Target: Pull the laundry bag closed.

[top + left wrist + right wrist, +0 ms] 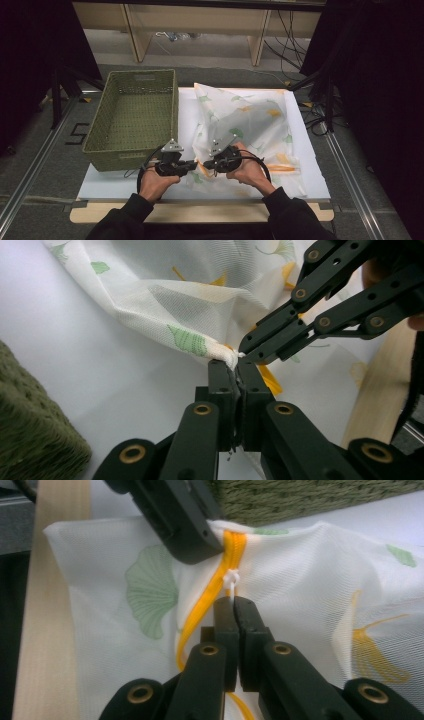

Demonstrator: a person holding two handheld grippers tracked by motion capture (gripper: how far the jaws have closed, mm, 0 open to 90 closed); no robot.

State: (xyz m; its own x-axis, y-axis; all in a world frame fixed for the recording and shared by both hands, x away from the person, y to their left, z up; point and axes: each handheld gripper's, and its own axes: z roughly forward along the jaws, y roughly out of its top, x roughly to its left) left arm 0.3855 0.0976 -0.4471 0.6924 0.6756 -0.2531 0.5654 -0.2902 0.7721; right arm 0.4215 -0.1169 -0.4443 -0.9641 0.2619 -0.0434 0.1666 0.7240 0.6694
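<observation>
A white mesh bag (250, 120) printed with green and orange leaves lies crumpled on the white board (310, 165). Its yellow zipper (234, 547) ends at the near left corner, with a small white zipper pull (230, 578). My left gripper (234, 365) is shut on the bag's corner beside the zipper end. My right gripper (233, 602) meets it tip to tip and is shut on the white pull. In the high view the left gripper (196, 164) and the right gripper (206, 164) nearly touch at the bag's near left corner.
A green woven basket (132, 117) stands on the left of the board, close to my left hand, and holds nothing. The wooden table edge (200, 212) runs along the front. Cables lie on the floor beyond the table and to the right.
</observation>
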